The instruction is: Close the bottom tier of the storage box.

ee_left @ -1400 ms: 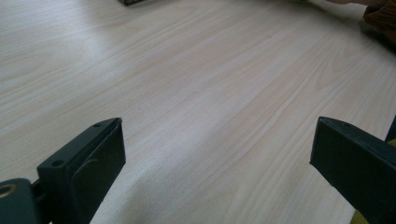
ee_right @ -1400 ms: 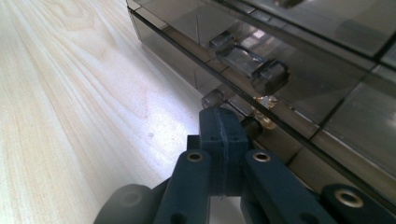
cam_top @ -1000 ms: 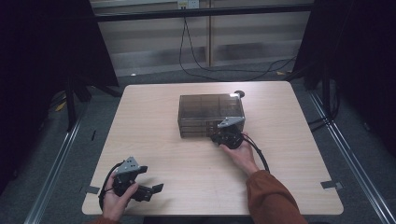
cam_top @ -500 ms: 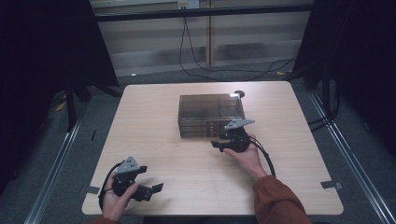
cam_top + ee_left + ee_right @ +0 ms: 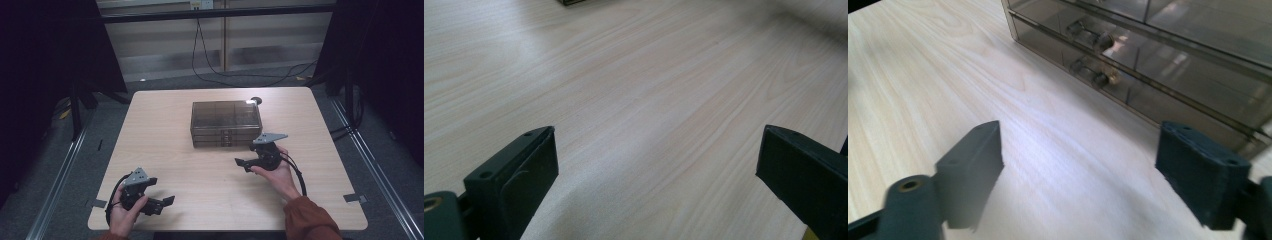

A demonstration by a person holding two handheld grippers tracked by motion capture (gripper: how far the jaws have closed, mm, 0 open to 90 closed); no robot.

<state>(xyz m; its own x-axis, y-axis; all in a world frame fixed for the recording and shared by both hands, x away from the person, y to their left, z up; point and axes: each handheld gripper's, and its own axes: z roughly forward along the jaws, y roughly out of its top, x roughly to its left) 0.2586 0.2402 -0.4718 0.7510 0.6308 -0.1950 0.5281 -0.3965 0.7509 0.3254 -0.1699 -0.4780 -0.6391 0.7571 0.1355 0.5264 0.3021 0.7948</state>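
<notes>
- Nearest the person, at the table's (image 5: 165, 125) front edge toward the left corner, the left gripper (image 5: 161, 202) sits low over the wood, held in the left hand (image 5: 127, 212).
- From the left gripper view, its jaws stand spread wide with bare wood grain between them, nothing pinched.
- A black cable (image 5: 114, 192) loops from that gripper round the hand.
- Further in, right of the table's middle, there's the right gripper (image 5: 242, 162) in the right hand (image 5: 277, 172), an orange sleeve (image 5: 310, 220) running back off the front edge.
- Its jaws have just been opening and now stand spread apart; nothing between them in the right gripper view, just tabletop.
- That gripper hangs just in front of the drawer box (image 5: 226, 123), near its front right corner, and clear of it: no contact.
- The drawer box, smoky see-through plastic, stands about mid-table, closer to the far edge than the front.
- In the right gripper view the drawer box (image 5: 1168, 55) rises beyond the jaws, two small drawer handles (image 5: 1093, 75) stacked one above the other on its face, drawers pushed in flush.
- Just past the box's far right corner, a small dark round object (image 5: 256, 100) rests near the far edge; too small to identify.
</notes>
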